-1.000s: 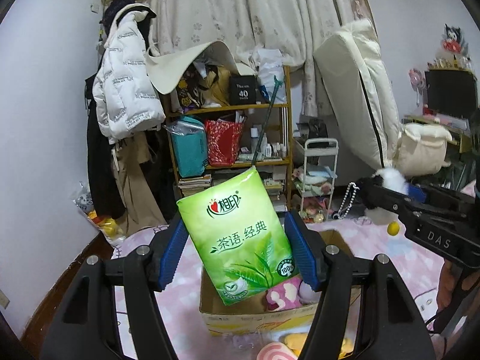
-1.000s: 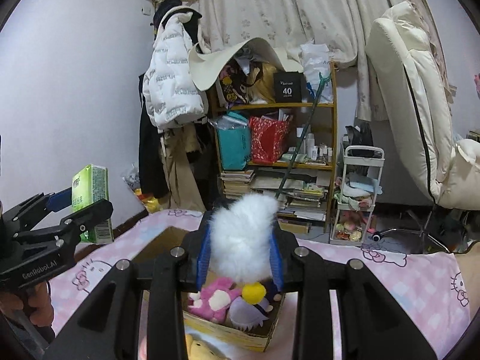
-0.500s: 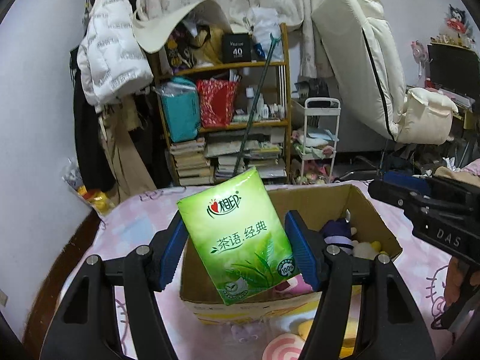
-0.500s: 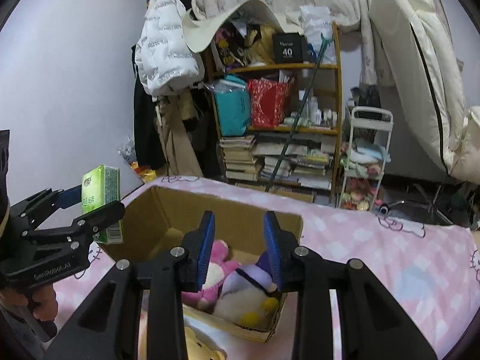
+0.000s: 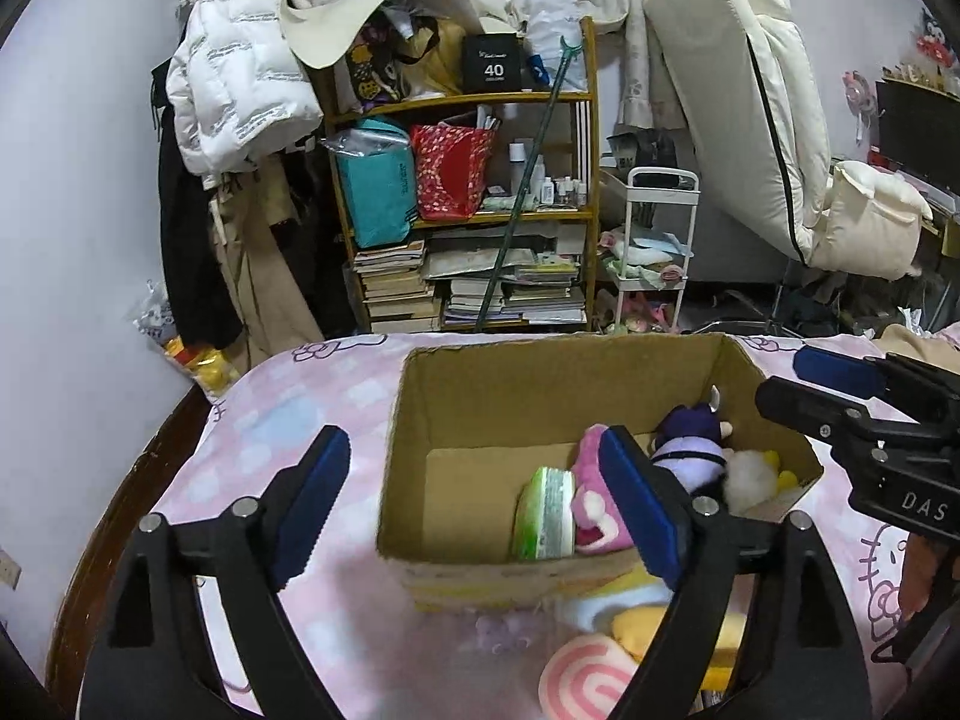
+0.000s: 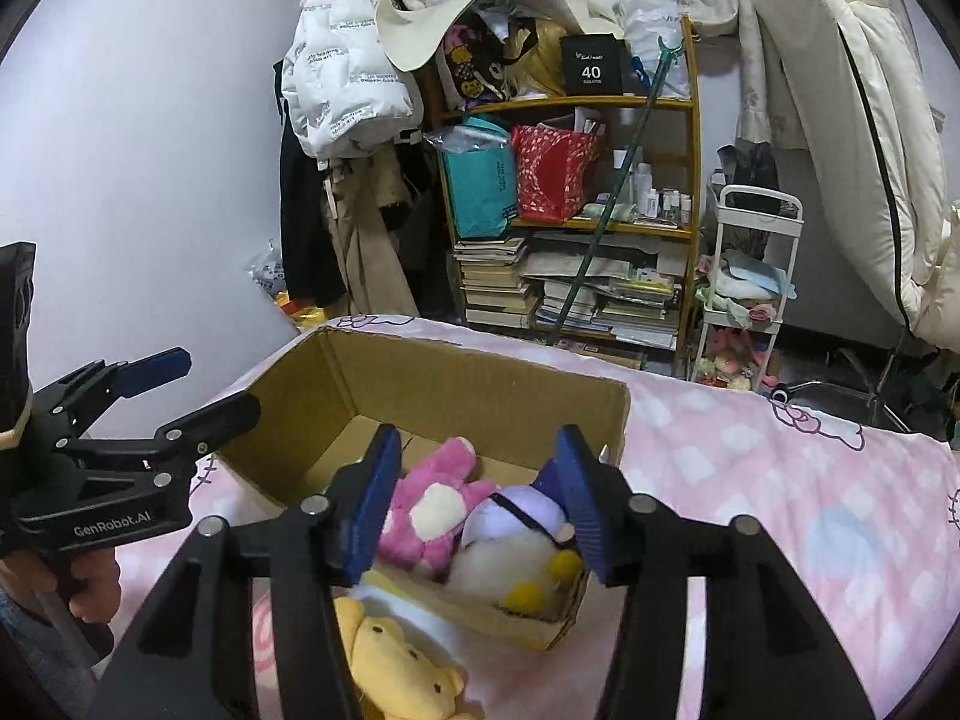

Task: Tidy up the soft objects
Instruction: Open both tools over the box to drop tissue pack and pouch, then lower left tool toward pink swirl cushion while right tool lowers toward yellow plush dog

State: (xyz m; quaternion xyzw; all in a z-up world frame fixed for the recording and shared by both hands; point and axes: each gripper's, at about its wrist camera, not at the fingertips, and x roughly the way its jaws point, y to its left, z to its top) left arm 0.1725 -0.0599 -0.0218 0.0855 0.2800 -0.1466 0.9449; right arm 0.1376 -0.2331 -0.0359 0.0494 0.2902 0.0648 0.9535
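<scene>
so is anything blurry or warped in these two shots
Left wrist view: strong fisheye bending, dark corners; the cardboard box is sharp, the plush toys near the lens look soft. Right wrist view: same bowed edges, the yellow bear slightly soft, lighting even without glare.

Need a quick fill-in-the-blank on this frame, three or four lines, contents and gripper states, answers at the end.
1. The green tissue pack lies inside the ____ box.
2. The left gripper is ____, nothing between its fingers.
3. Inside the box, the pink plush lies directly beside the ____ tissue pack.
4. The yellow bear plush lies ____ the box, on the pink bedsheet.

Answers: cardboard; open; green; outside
</scene>
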